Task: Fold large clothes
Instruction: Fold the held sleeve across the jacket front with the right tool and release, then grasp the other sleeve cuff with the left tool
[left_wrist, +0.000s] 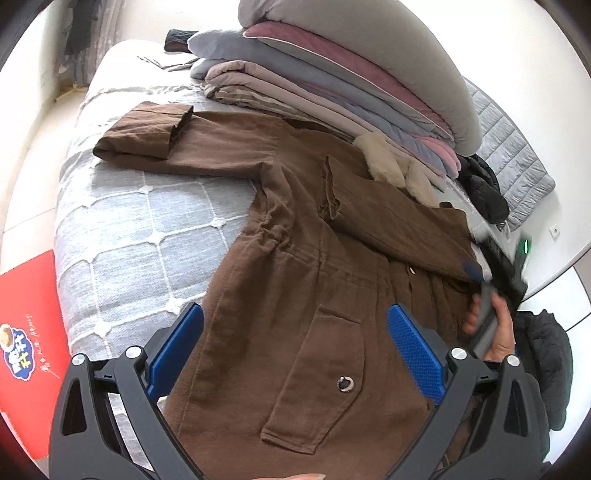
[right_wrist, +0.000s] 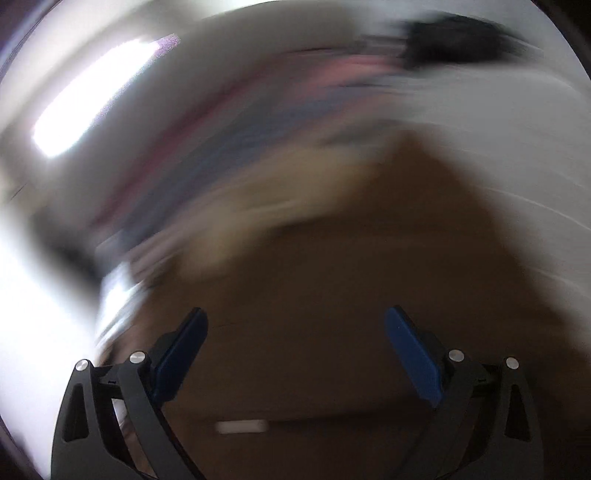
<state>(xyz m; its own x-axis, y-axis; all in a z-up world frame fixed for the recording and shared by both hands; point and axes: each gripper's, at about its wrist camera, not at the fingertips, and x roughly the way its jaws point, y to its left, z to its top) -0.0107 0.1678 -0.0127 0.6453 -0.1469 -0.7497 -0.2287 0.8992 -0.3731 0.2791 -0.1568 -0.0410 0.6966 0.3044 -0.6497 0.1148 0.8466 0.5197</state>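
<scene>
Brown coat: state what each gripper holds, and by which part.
Nothing is held. The left gripper hovers open above the brown coat; the right gripper is open too, nothing between its fingers.

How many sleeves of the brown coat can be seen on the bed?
2. One sleeve lies stretched to the upper left, cuff folded back. The other sleeve is folded across the coat chest.

A: What does the left gripper (left_wrist: 295, 350) look like, low in the frame?
B: Black skeletal frame with triangular cut-outs, round silver screws at the pivots, and flat blue fingers (left_wrist: 415, 354) with a dotted texture.
A: And the right gripper (right_wrist: 295, 354)?
B: Same build: black arms, silver screws, blue fingers (right_wrist: 413, 360).
</scene>
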